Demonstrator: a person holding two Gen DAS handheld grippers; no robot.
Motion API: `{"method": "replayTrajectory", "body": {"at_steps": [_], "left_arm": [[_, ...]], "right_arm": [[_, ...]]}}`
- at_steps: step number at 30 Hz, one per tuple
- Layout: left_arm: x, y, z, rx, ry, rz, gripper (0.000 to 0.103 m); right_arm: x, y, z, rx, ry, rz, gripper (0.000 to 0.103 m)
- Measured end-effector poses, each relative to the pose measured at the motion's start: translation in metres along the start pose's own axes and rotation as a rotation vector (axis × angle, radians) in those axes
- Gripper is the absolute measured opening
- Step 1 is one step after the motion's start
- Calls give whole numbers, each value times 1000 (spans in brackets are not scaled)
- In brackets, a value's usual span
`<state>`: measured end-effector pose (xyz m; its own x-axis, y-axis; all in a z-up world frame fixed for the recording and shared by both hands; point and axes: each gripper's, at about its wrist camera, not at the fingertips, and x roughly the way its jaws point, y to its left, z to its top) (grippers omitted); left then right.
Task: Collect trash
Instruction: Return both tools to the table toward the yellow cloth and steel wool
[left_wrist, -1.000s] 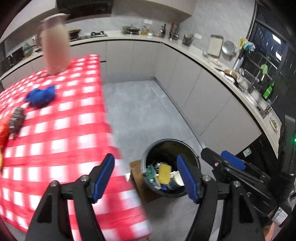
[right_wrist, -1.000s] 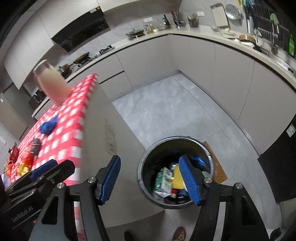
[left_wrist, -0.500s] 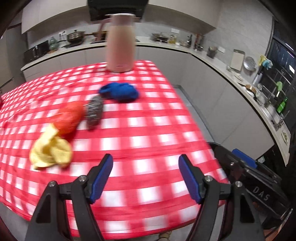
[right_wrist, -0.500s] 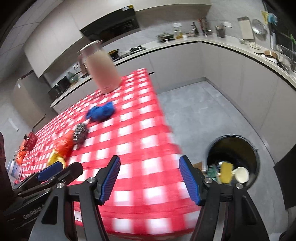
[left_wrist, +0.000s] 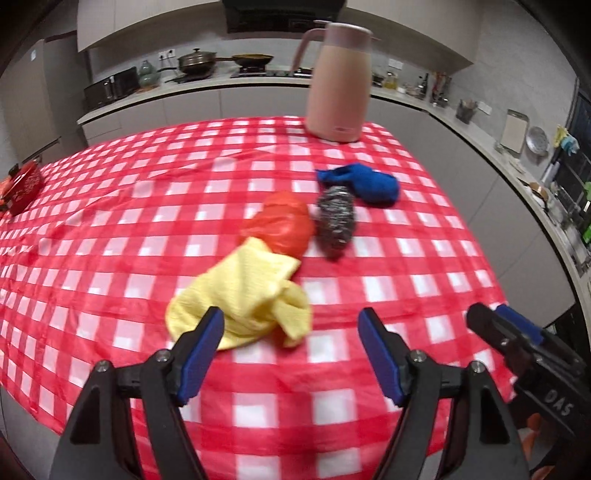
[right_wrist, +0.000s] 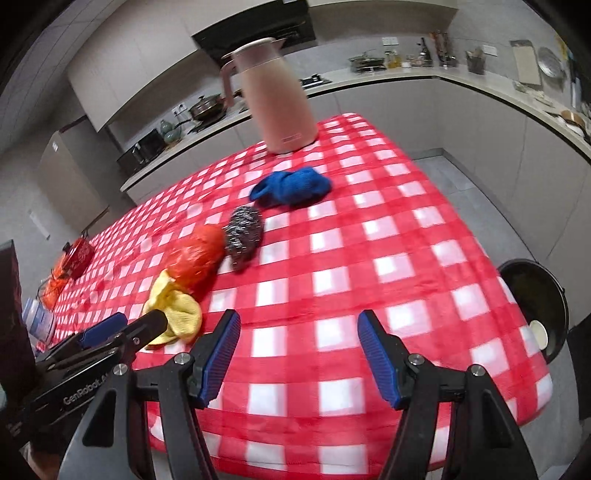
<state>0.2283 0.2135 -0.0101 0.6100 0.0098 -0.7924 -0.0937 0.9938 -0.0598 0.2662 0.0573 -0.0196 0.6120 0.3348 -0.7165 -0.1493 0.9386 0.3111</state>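
Both sets of jaws are standing open and empty; the left gripper (left_wrist: 290, 356) is nearing the yellow cloth (left_wrist: 245, 301), risking snagging the checked tablecloth (left_wrist: 406, 258) beneath.

The right gripper (right_wrist: 298, 356) is hovering nearby.

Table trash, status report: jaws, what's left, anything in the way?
Left gripper and right gripper open, empty. Yellow cloth, orange bag, steel scourer, blue cloth on the table. Nothing blocking.

Crumpled yellow cloth (left_wrist: 251, 295), orange bag (left_wrist: 280, 225), steel scourer (left_wrist: 335, 218) (touching), blue rag (left_wrist: 369, 182).
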Motion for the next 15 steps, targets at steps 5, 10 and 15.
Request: {"method": "replayTrajectory", "body": {"at_steps": [5, 10, 15], "left_arm": [[22, 12, 3, -28, 29, 62, 77], [39, 15, 2, -33, 37, 107, 77], [54, 18, 0, -21, 60, 132, 77]], "right_arm": [[14, 7, 12, -36, 2, 25, 68], [36, 7, 21, -53, 19, 66, 68], [52, 11, 23, -64, 44, 85, 68]]}}
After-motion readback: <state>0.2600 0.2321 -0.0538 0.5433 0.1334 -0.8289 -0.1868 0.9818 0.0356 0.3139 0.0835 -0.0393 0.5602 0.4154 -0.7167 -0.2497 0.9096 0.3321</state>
